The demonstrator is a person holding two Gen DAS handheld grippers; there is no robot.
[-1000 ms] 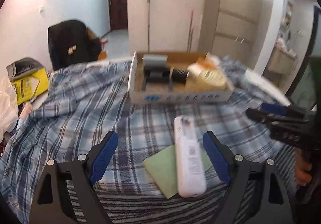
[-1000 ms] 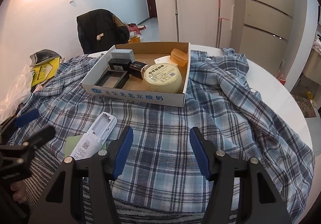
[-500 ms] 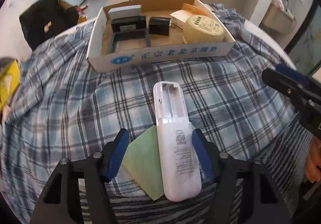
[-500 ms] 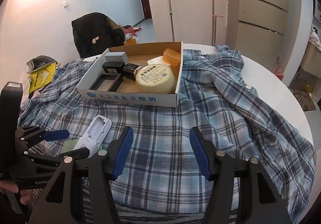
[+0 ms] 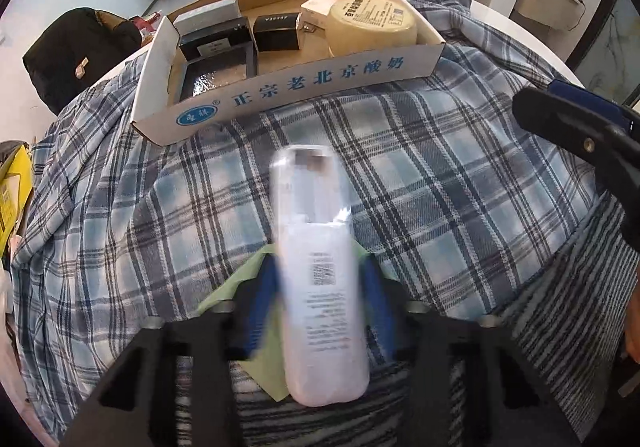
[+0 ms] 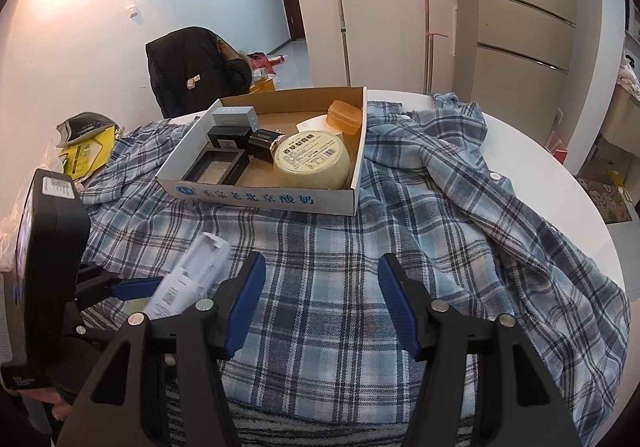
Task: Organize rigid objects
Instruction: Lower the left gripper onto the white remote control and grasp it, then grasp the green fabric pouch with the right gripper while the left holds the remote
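Note:
A white remote (image 5: pixel 320 287) with its battery bay uncovered lies lengthwise on the plaid shirt (image 5: pixel 440 187), over a green sheet (image 5: pixel 236 291). My left gripper (image 5: pixel 320 279) points steeply down at it. Its jaws are closing, and the blue pads (image 5: pixel 264 295) sit against the remote's two long sides. The remote (image 6: pixel 192 271) also shows low on the left of the right wrist view, blurred, beside the left gripper's finger (image 6: pixel 136 287). My right gripper (image 6: pixel 322 303) stands open above the shirt with nothing between its fingers. Beyond lies the cardboard tray (image 5: pixel 304 91).
The tray (image 6: pixel 260 199) holds a round yellow tin (image 6: pixel 312 161), black boxes (image 6: pixel 228 137), a grey box (image 6: pixel 234 115) and an orange case (image 6: pixel 344 117). A black jacket (image 6: pixel 192 67) hangs behind. The white table rim (image 6: pixel 560 183) curves along the right. A yellow bag (image 6: pixel 86 155) lies at the left.
My left gripper has come down and tipped over the remote, and its jaws have narrowed from wide apart to the remote's sides. The right gripper has stayed in place.

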